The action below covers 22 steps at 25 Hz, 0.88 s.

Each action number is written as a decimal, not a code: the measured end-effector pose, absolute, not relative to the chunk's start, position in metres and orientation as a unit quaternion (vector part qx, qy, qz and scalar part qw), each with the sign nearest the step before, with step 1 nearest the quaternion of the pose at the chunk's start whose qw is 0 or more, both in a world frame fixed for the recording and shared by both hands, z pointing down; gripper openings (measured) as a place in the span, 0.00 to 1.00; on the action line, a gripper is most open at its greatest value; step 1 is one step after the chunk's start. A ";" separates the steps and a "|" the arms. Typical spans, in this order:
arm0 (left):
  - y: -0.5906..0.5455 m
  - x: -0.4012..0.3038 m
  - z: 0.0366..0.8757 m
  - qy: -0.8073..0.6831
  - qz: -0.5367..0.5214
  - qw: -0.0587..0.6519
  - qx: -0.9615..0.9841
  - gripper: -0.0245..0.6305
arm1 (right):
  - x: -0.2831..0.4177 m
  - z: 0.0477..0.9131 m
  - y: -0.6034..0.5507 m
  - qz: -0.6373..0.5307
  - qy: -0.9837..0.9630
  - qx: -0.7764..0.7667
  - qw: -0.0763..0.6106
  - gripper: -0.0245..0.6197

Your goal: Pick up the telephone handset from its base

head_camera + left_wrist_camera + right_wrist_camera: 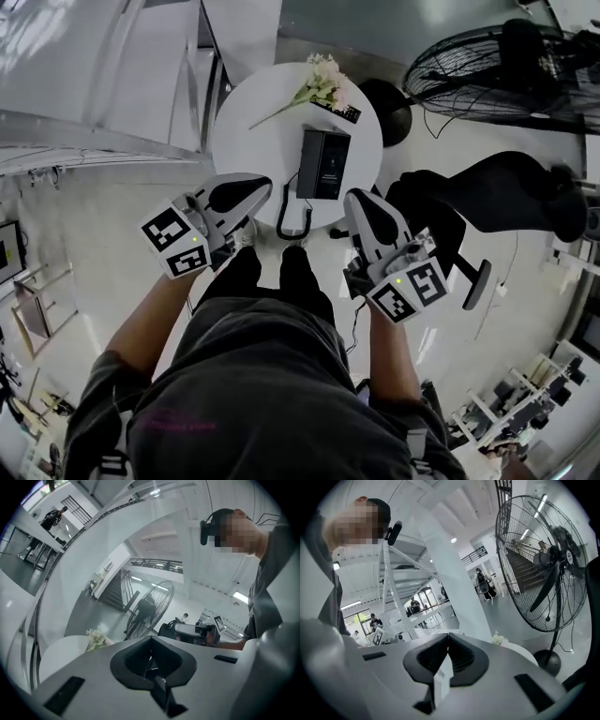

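My left hand-held gripper is clenched on nothing, and my right hand-held gripper is closed and empty too. Both hang at the near edge of the round white worktop. The black telephone lies on it, untouched, its cord trailing towards me.

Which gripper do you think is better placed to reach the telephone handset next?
Right, probably: the right gripper nearly reaches the telephone; the left gripper is farther off, past the cord. Both shut.
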State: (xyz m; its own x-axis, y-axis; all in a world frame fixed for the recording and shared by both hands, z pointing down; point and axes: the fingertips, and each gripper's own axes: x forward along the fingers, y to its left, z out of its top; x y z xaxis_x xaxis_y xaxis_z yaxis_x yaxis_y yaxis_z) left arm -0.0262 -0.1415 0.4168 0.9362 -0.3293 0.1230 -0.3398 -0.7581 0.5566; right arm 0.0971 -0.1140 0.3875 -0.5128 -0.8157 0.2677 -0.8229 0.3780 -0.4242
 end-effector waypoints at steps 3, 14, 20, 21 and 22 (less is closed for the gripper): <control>-0.144 -0.011 0.446 -0.192 0.022 0.314 0.930 0.06 | 0.111 0.406 -0.123 0.272 -0.835 0.477 0.018 0.07; -0.157 0.032 0.552 -0.244 0.049 0.377 0.892 0.06 | 0.153 0.471 -0.140 0.316 -0.848 0.422 0.054 0.07; -0.163 0.036 0.606 -0.263 0.079 0.397 0.875 0.06 | 0.166 0.502 -0.143 0.339 -0.842 0.413 0.068 0.07; -0.164 0.037 0.613 -0.264 0.085 0.399 0.874 0.06 | 0.167 0.506 -0.142 0.342 -0.841 0.413 0.069 0.07; -0.166 0.037 0.620 -0.264 0.089 0.401 0.873 0.06 | 0.168 0.510 -0.142 0.344 -0.841 0.412 0.071 0.07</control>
